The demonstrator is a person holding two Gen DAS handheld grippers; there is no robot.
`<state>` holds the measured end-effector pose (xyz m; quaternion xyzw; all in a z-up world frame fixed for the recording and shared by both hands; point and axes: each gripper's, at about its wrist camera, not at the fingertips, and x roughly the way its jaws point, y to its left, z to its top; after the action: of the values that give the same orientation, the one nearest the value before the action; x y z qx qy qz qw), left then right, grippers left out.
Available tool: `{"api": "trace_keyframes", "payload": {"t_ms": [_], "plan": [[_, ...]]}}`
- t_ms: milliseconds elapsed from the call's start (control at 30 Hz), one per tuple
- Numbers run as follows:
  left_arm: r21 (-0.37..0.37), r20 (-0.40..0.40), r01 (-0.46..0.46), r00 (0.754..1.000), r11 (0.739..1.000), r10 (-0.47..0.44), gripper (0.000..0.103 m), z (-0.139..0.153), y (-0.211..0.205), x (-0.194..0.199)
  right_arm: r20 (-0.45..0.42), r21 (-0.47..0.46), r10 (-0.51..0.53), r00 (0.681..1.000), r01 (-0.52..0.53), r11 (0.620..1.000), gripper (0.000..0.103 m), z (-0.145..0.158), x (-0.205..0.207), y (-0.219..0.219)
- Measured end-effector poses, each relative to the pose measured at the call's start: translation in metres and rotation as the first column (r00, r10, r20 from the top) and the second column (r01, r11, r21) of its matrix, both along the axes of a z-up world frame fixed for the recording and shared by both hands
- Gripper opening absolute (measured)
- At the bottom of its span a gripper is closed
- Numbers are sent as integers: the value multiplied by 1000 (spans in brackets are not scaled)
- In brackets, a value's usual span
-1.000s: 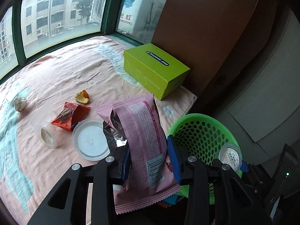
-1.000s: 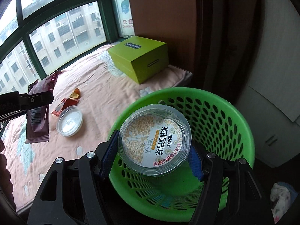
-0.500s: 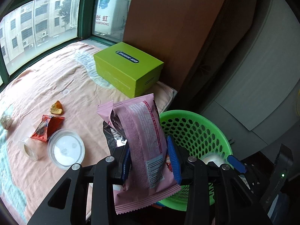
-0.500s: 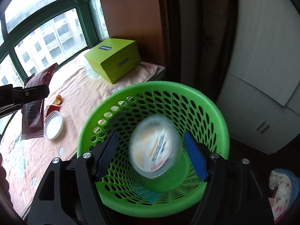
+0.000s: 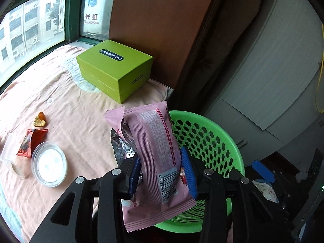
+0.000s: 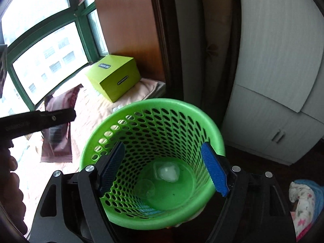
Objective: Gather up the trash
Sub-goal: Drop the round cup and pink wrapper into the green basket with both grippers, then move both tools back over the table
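A pink snack wrapper (image 5: 154,133) stands upright between the blue pads of my left gripper (image 5: 161,156). The pads still press on it while the jaws are opening. It hangs at the near-left rim of the green mesh basket (image 5: 212,137). In the right wrist view the wrapper (image 6: 58,139) hangs left of the basket (image 6: 154,103). My right gripper (image 6: 163,145) hovers over the basket mouth, its jaws opening with nothing between them. A clear plastic cup (image 6: 167,172) lies on the basket floor beside a clear lid (image 6: 146,188).
On the pink bedspread (image 5: 81,111) lie a round white tub (image 5: 49,165), a red wrapper (image 5: 30,141), an orange scrap (image 5: 40,119) and a clear cup (image 5: 12,162). A green box (image 5: 115,70) sits by the window. White cupboards (image 6: 273,101) stand right of the basket, with a cloth (image 6: 303,198) on the floor.
The round cup left my right gripper and dropped into the basket, and those jaws spread wider. My left gripper carried the pink wrapper rightward to the basket's rim.
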<state>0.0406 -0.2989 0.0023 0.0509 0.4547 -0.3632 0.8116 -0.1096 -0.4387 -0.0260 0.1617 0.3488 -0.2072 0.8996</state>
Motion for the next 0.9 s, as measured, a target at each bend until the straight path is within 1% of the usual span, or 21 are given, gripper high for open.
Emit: {"api": "trace_keyframes", "payload": {"t_ms": [100,133,167,200,233,267,300,433,567,700,767,900], "plan": [[0,-4,12,1000,1000,-12,47,-2,-7,-3,7,-1,-8,1000,8,1000,78,1,-4,-2],[0,-5,14,1000,1000,-14,53,-3,-8,-5,10,0,-10,1000,10,1000,78,2,-5,-3],[-1,-4,16,1000,1000,-16,56,-3,-10,-6,12,1,-12,1000,12,1000,78,2,-6,-4],[-4,-3,21,1000,1000,-21,56,-3,-11,-7,12,2,-13,1000,13,1000,78,2,-6,-4],[-9,-3,28,1000,1000,-28,60,-3,-12,-8,13,4,-14,1000,14,1000,78,2,-7,-5],[-10,-3,30,1000,1000,-30,66,-3,-12,-10,13,3,-15,1000,15,1000,78,2,-7,-5],[-11,0,26,1000,1000,-26,68,-3,-12,-11,12,3,-16,1000,16,1000,78,2,-7,-5],[-12,-2,24,1000,1000,-24,71,-3,-10,-12,15,9,-13,1000,13,1000,78,4,-7,-3],[-9,2,0,1000,1000,0,72,-2,2,-10,24,8,2,1000,-3,1000,78,6,-3,3],[5,15,-53,999,999,53,72,-2,22,-2,27,9,36,999,-36,999,78,8,5,13],[14,20,-81,996,997,81,76,-2,35,3,27,9,56,998,-57,998,78,9,10,20],[34,38,-155,987,987,153,77,-5,63,16,28,10,102,994,-102,995,79,11,23,33]]}}
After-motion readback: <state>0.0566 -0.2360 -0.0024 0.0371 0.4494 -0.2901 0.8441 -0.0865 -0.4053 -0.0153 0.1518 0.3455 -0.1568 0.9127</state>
